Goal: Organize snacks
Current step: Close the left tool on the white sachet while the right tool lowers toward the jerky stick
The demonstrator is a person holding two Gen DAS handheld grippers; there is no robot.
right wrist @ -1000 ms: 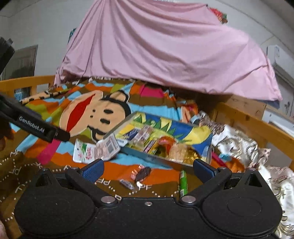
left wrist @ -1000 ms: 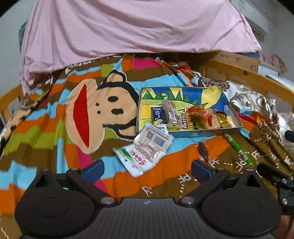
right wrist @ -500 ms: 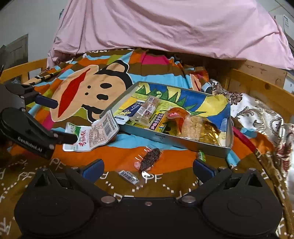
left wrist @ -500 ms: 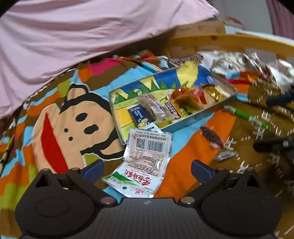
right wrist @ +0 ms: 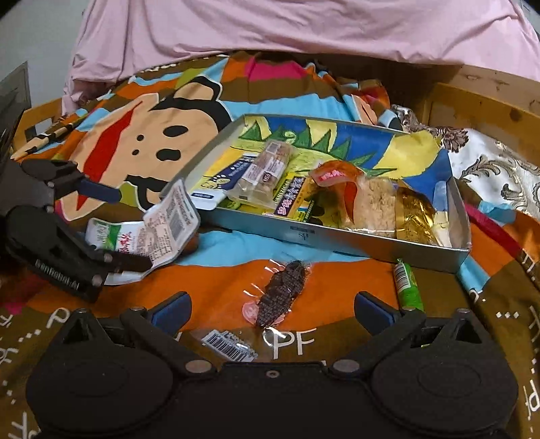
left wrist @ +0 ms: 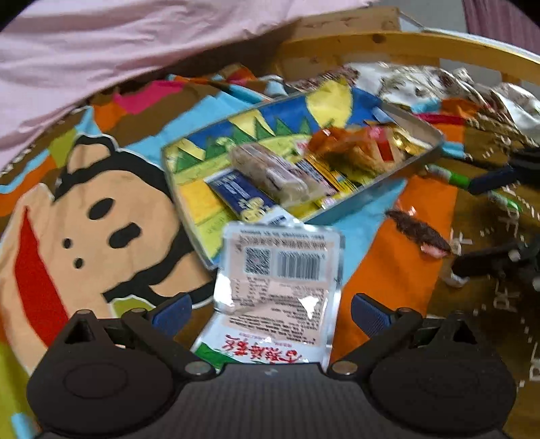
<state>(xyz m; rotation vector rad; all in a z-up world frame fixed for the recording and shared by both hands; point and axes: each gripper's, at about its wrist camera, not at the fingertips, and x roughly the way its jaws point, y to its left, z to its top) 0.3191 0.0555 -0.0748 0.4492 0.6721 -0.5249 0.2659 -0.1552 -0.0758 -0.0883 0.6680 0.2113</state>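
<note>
Left gripper spread wide, white snack packet between fingers at 12 o'clock, ungrasped. Right gripper released, dark snack at 12 o'clock.

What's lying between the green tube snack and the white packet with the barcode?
In the right wrist view, a dark brown dried snack in a clear wrapper lies on the orange blanket stripe between the green tube snack and the white barcode packet.

A monkey-print blanket covers the bed, a pink sheet draped behind, beside a wooden frame.
</note>
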